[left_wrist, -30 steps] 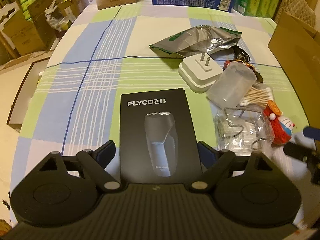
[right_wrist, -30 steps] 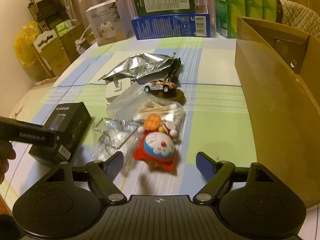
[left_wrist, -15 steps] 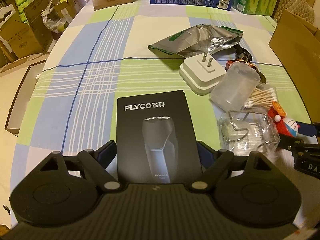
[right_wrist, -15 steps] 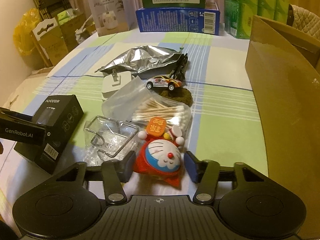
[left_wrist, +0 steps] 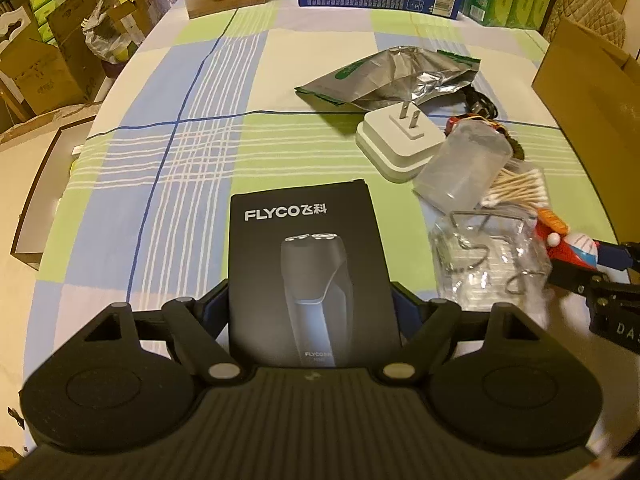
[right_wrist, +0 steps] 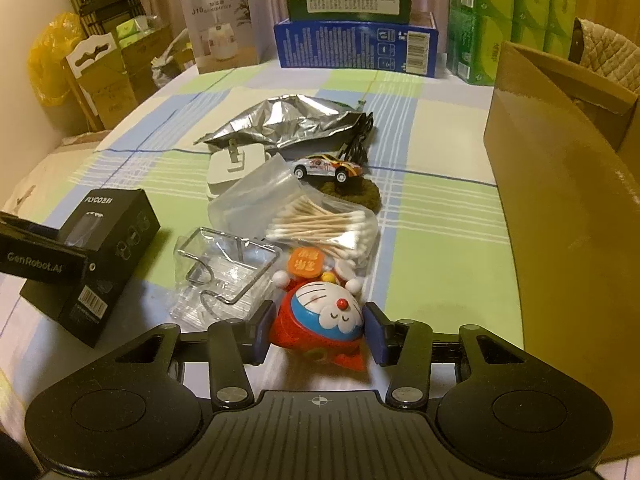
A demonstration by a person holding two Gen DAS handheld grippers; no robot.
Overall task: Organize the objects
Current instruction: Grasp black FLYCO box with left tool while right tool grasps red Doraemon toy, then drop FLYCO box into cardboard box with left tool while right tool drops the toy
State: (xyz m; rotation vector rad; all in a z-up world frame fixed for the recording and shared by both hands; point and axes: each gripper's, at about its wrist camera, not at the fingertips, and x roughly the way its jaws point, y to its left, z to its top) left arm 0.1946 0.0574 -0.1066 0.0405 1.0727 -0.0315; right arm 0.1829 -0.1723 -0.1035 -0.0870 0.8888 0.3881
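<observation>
A black FLYCO shaver box point(left_wrist: 308, 260) lies flat on the checked tablecloth, and my left gripper point(left_wrist: 310, 304) has its blue pads pressed against the box's two long sides. The same box point(right_wrist: 104, 240) shows in the right wrist view with the left gripper point(right_wrist: 40, 264) on it. A red and blue cat toy point(right_wrist: 320, 312) lies face up near the table's front edge. My right gripper point(right_wrist: 318, 320) is shut on it, one pad on each side. From the left wrist view the toy point(left_wrist: 572, 248) and right gripper point(left_wrist: 600, 280) are at the far right.
Just beyond the toy lie a clear packet of wire hooks point(right_wrist: 224, 276), a bag of cotton swabs point(right_wrist: 324, 224), a clear tub point(left_wrist: 464, 168), a white plug adapter point(left_wrist: 400, 144), a toy car point(right_wrist: 326, 168) and a foil pouch point(left_wrist: 392, 76). An open cardboard box point(right_wrist: 560, 200) stands right. Cartons point(right_wrist: 356, 44) line the far edge.
My right gripper moved forward around the cat toy and narrowed from wide open onto it. My left gripper slid forward along the shaver box and its fingers drew in slightly.
</observation>
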